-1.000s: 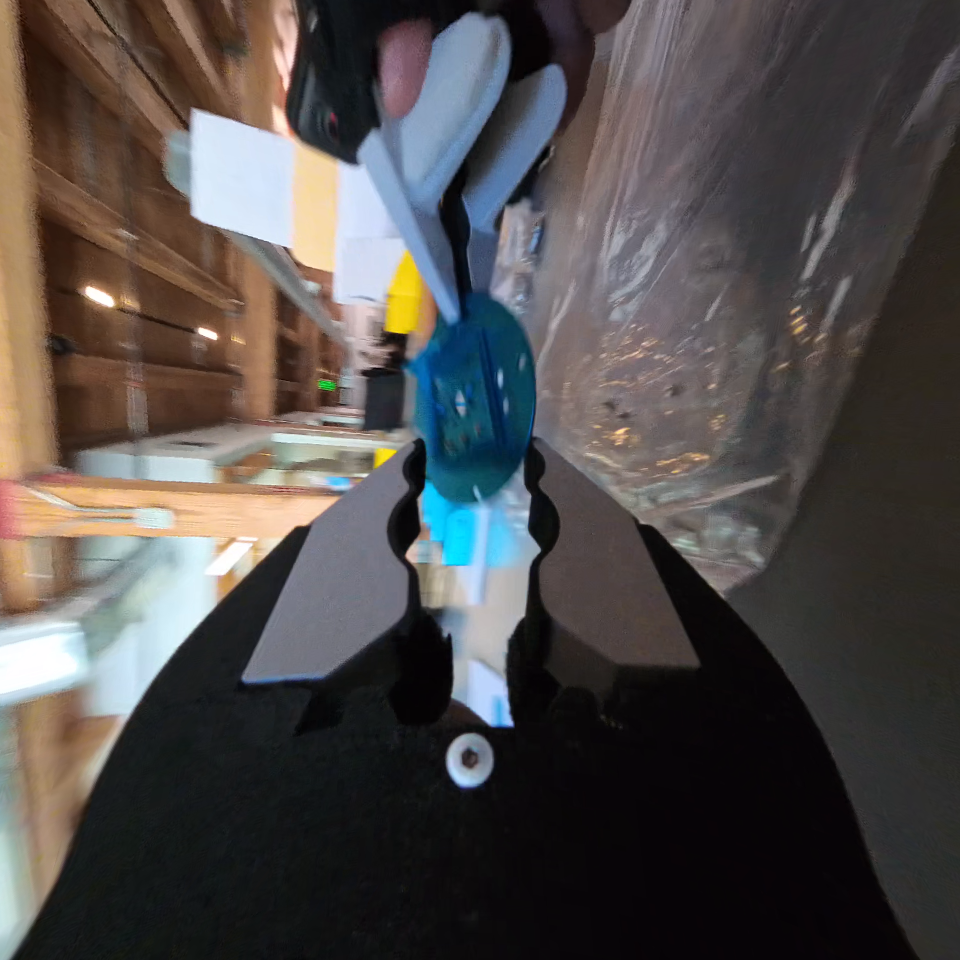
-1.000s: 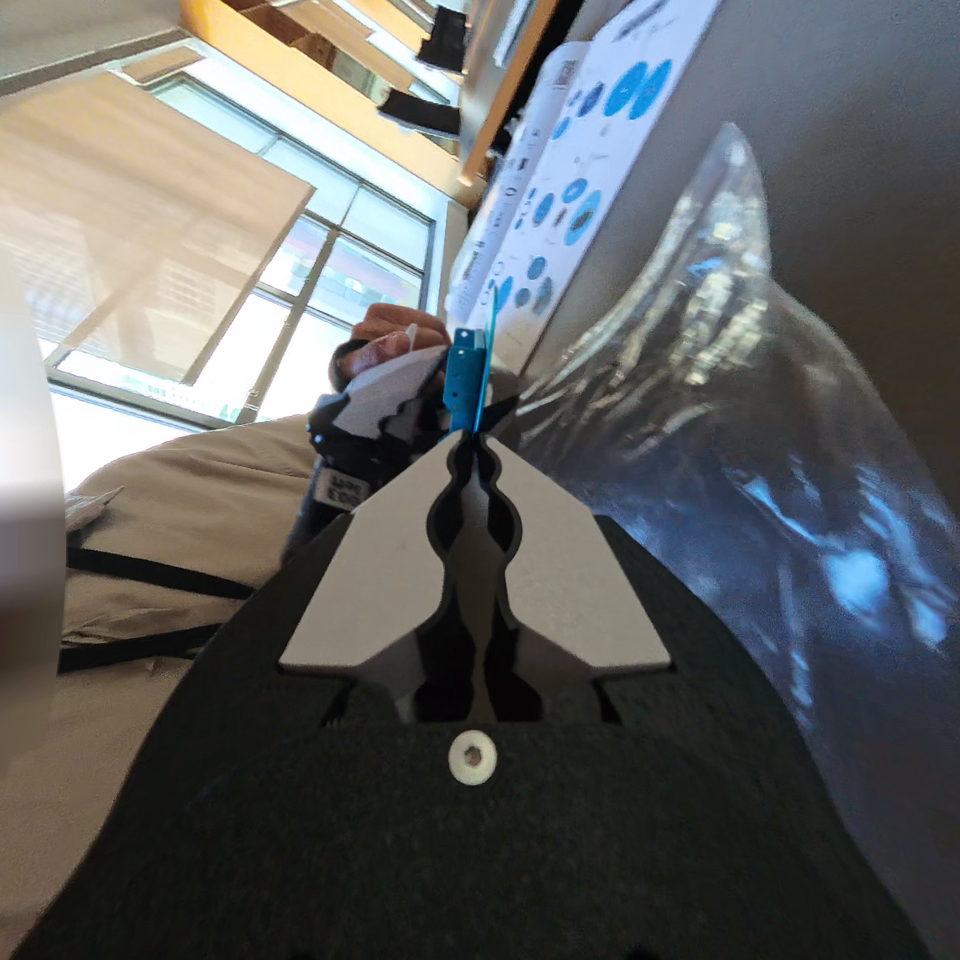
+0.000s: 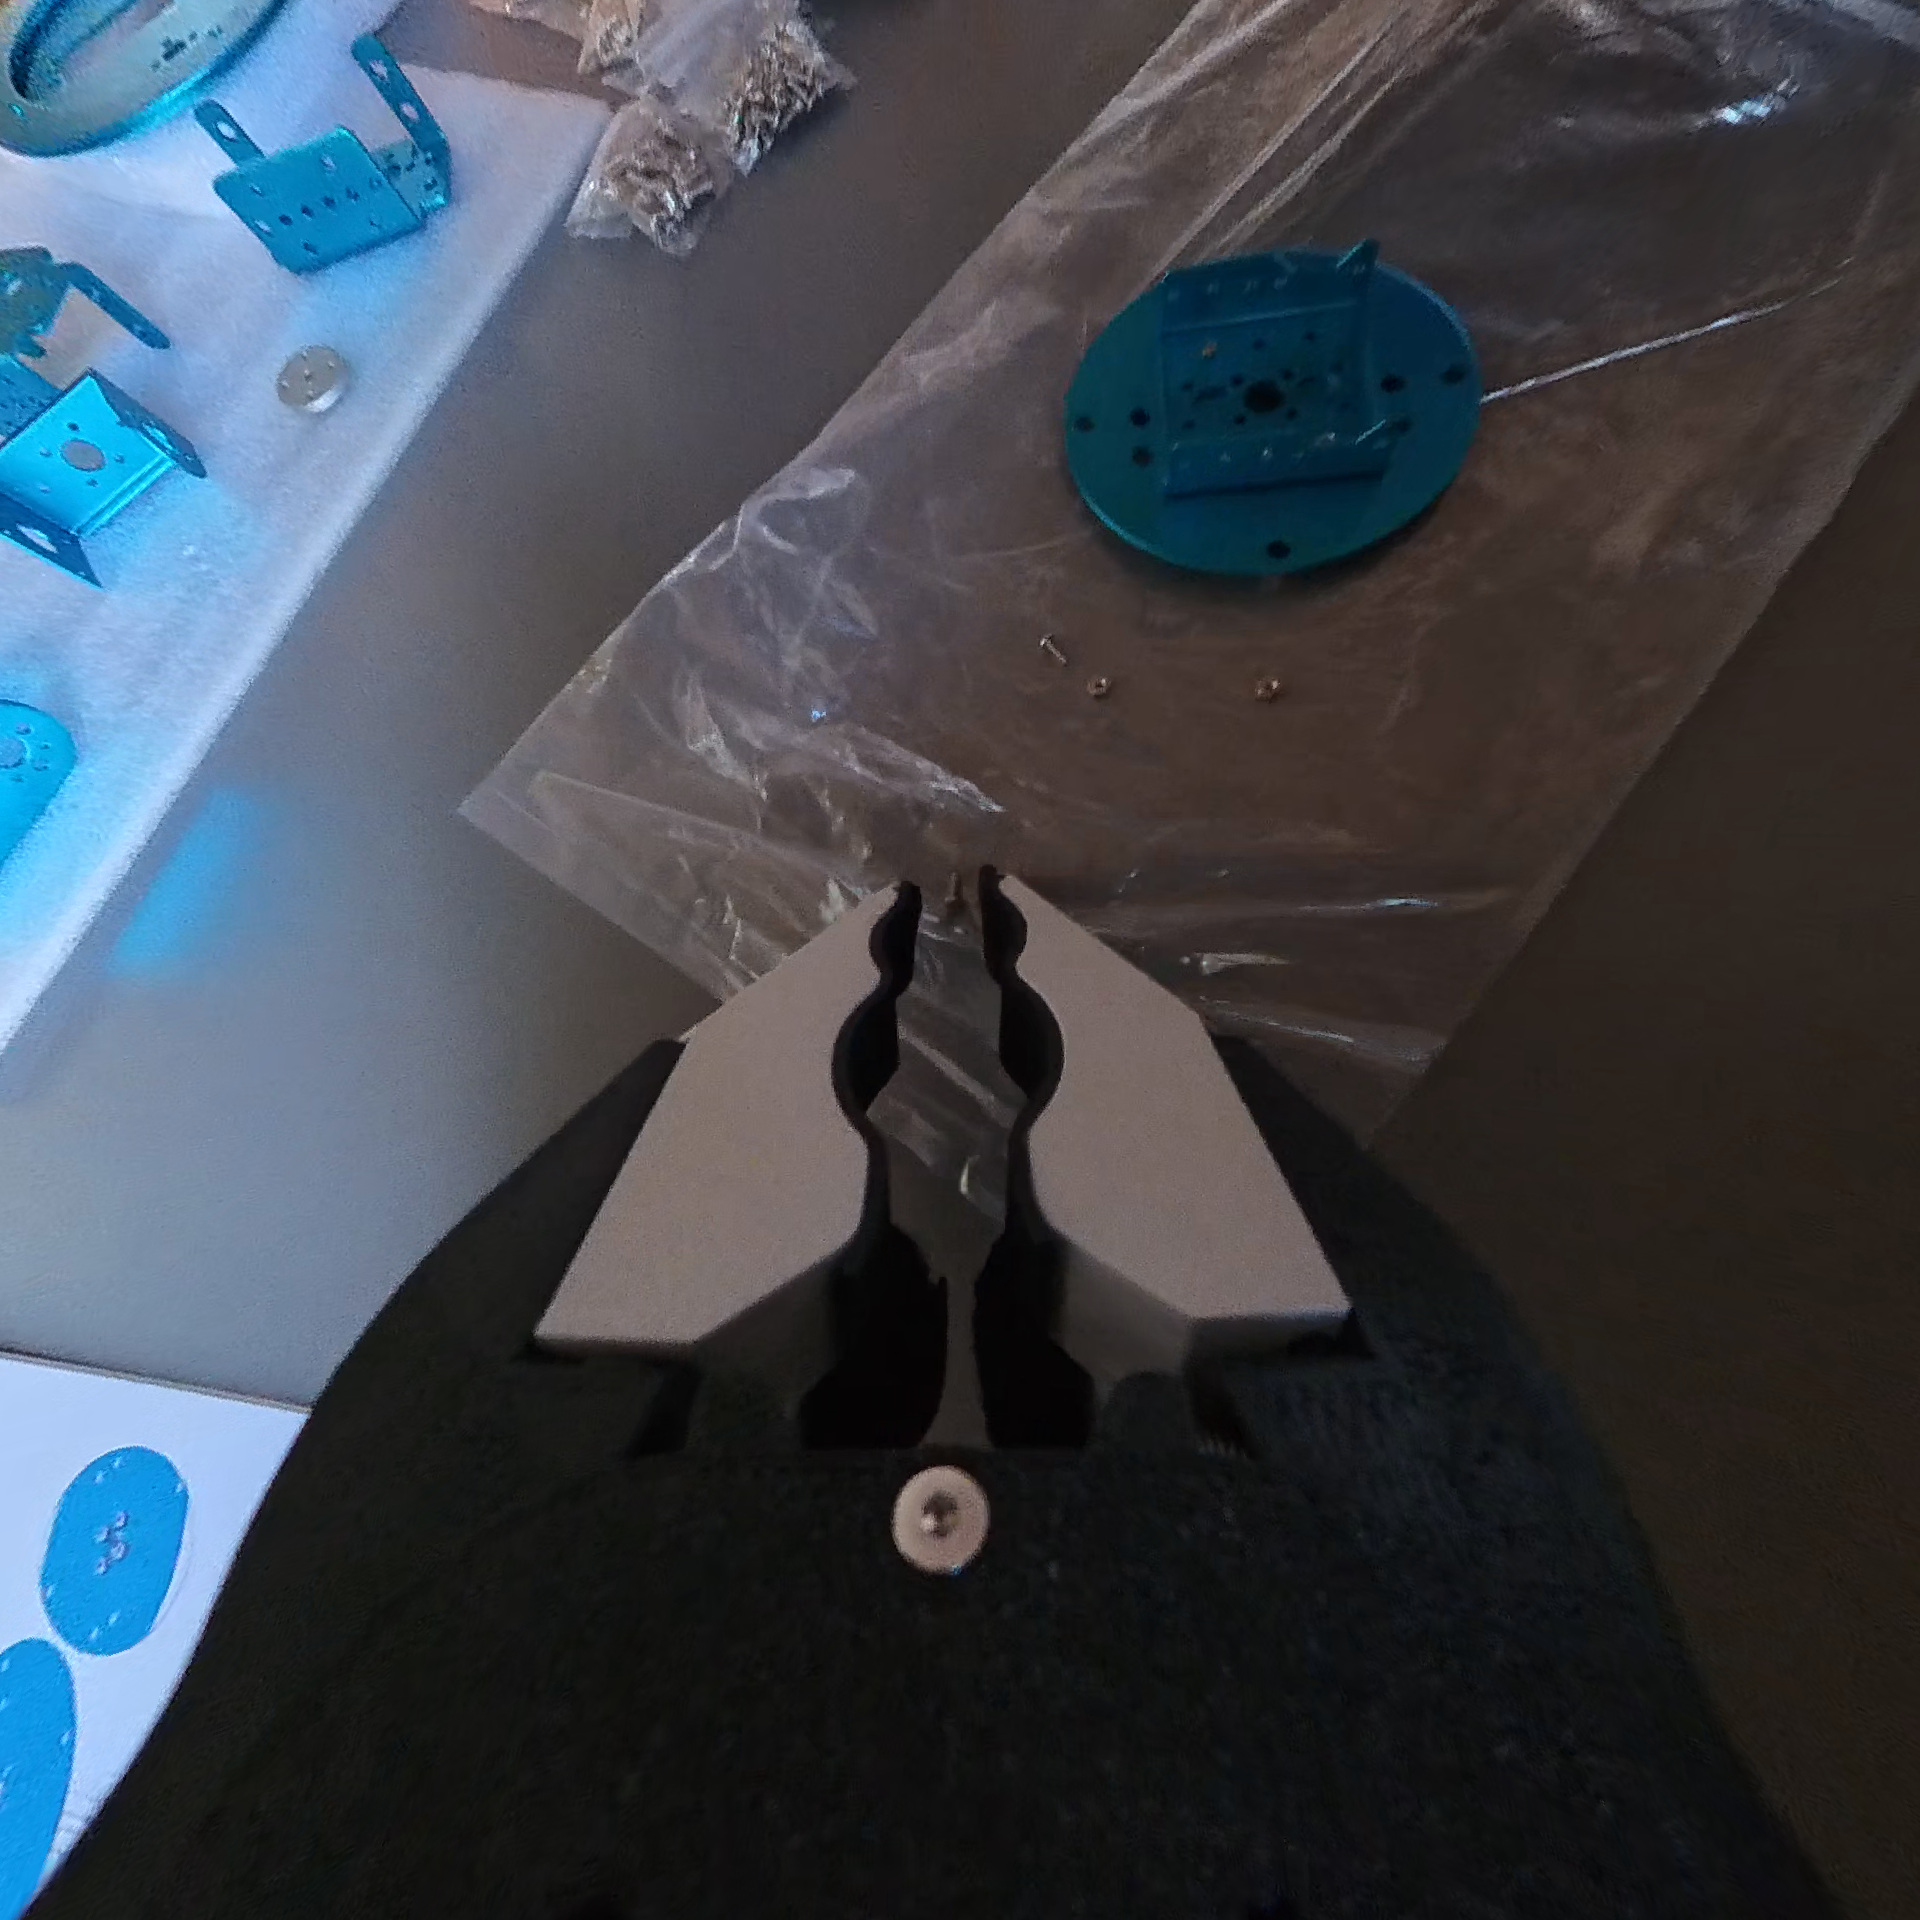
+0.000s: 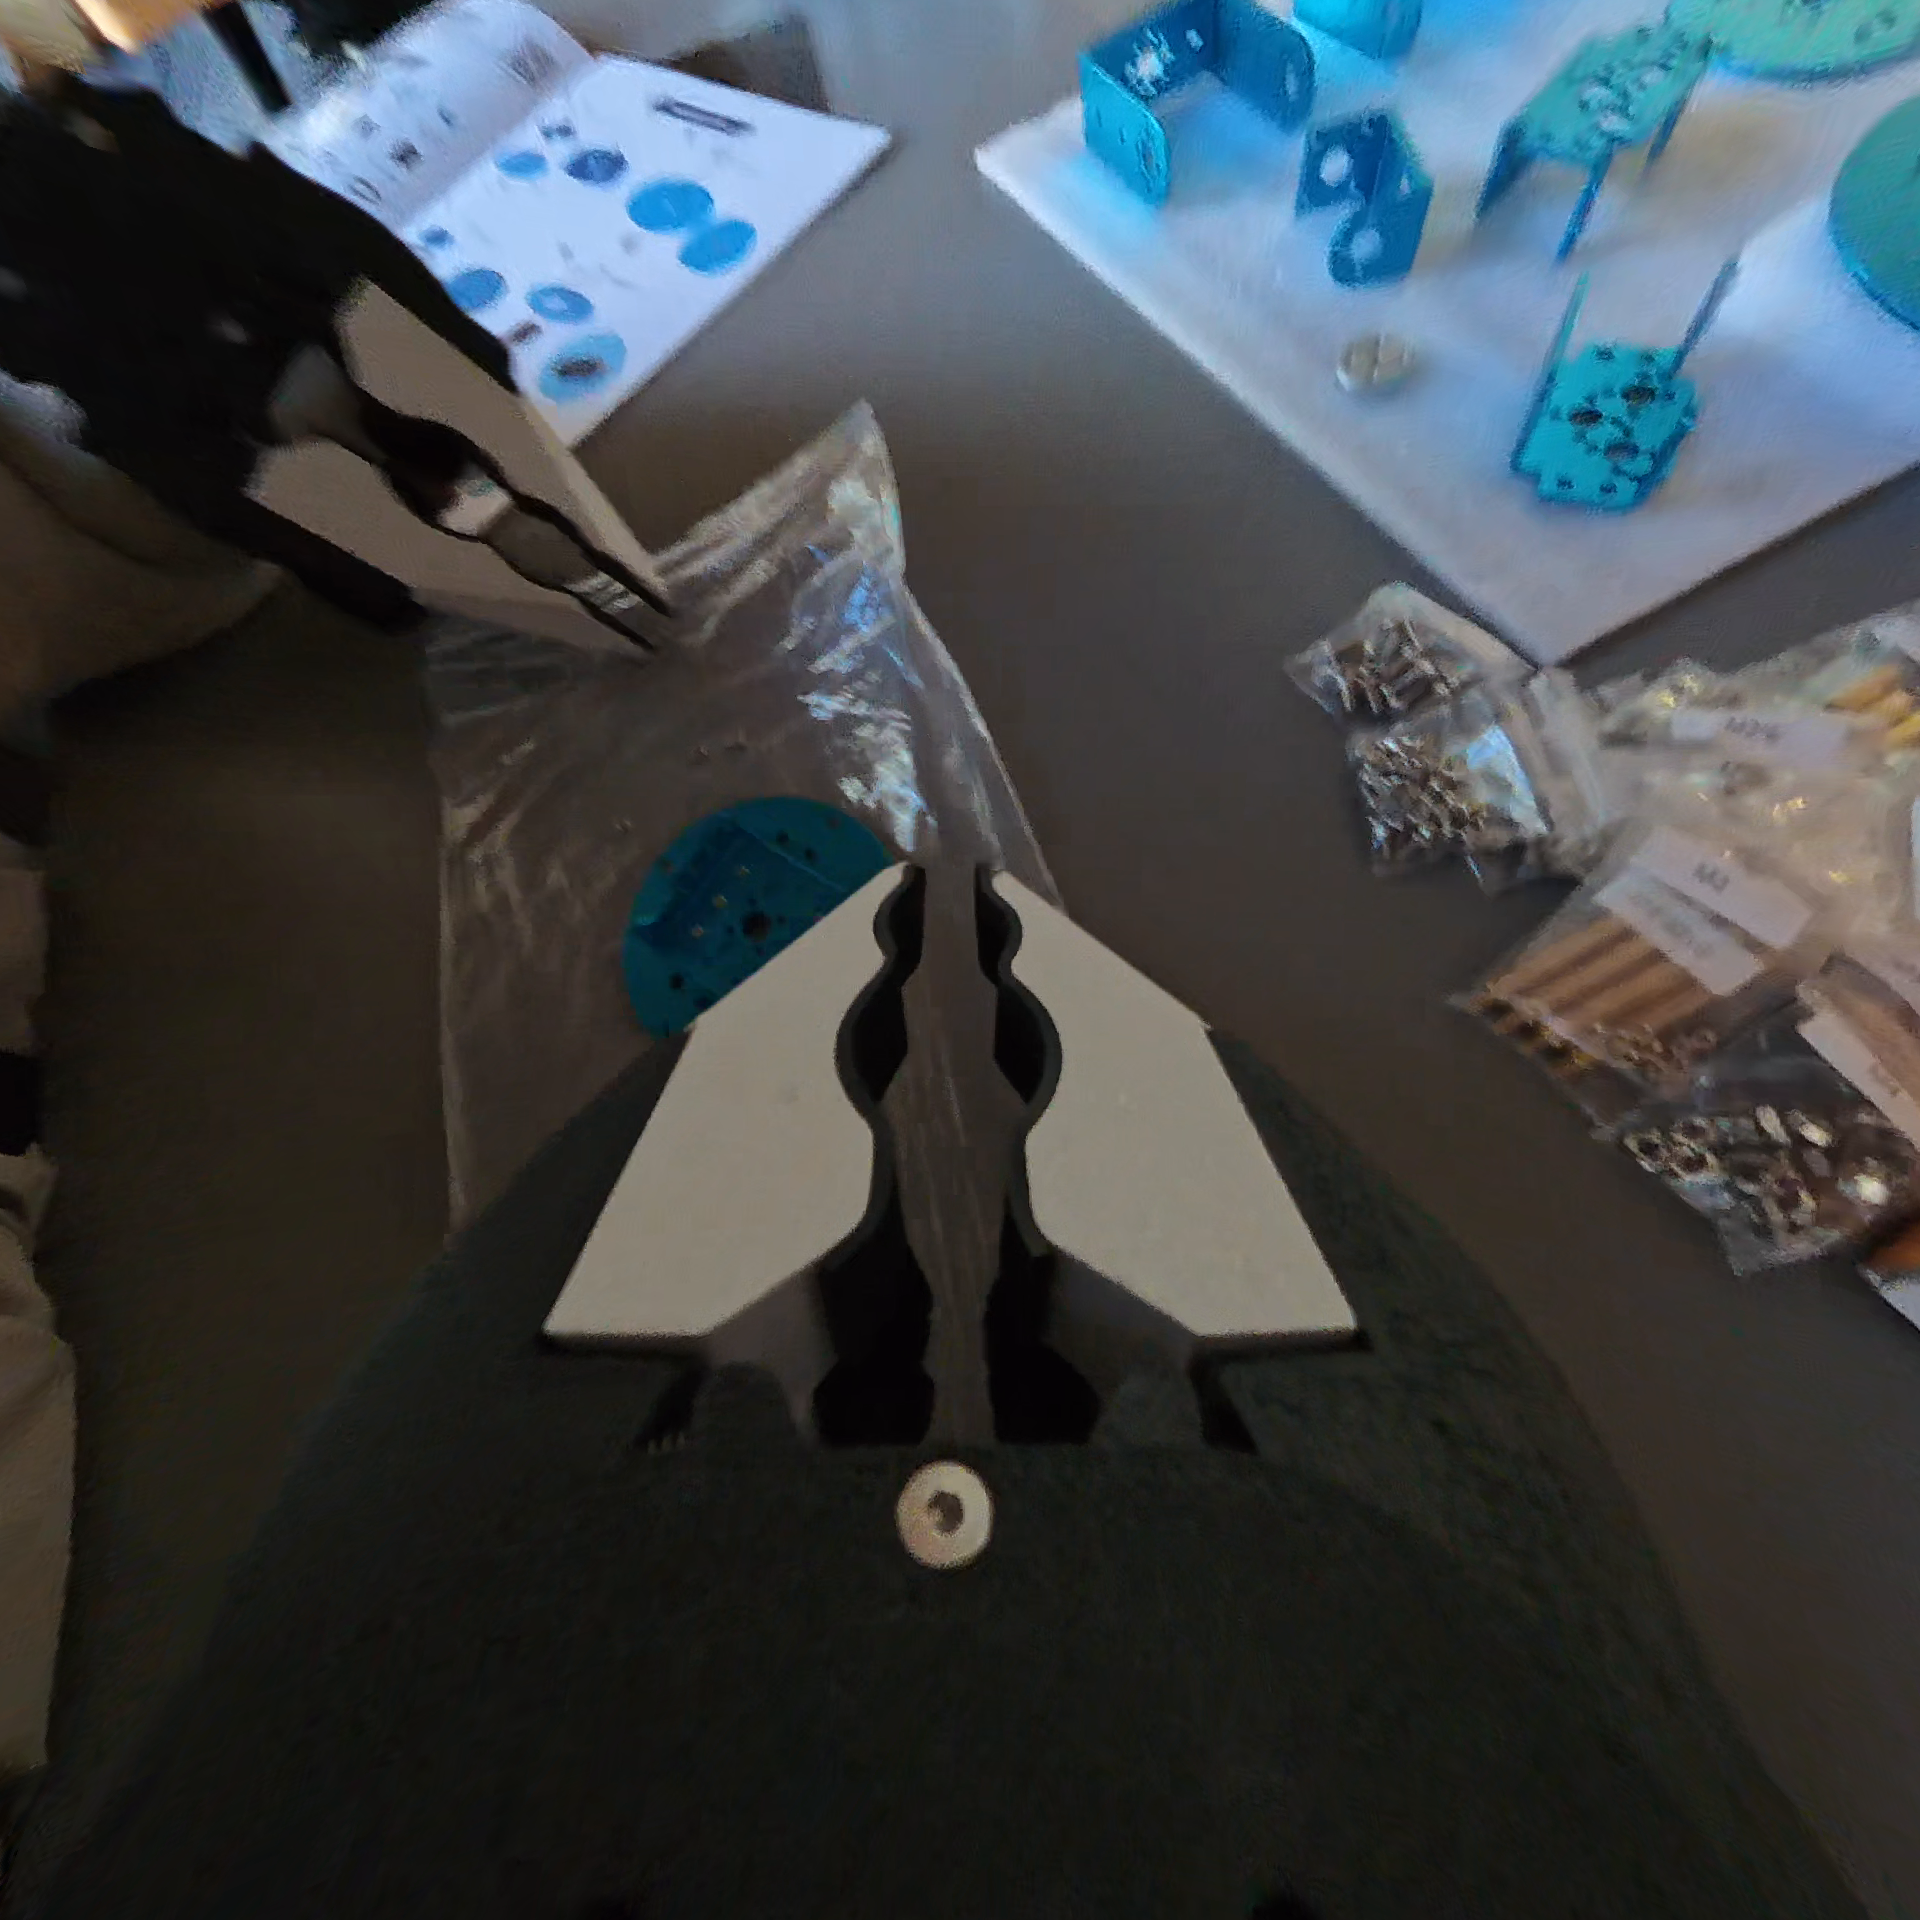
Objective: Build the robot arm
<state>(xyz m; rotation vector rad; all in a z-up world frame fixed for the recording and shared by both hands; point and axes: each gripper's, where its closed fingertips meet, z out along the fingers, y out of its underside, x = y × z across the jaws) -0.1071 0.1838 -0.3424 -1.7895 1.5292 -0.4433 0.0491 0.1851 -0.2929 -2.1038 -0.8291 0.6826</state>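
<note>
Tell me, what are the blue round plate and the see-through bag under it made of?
The blue round plate looks like metal with a shiny blue coating: thin, stiff, with neat drilled holes. The bag looks like thin clear plastic film: it is see-through, crinkled and glints. Both are guesses from looks.

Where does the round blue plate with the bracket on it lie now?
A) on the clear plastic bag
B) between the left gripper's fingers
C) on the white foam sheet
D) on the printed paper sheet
A: the round blue plate rests flat on the clear plastic bag, beyond the left gripper and apart from it.
</note>
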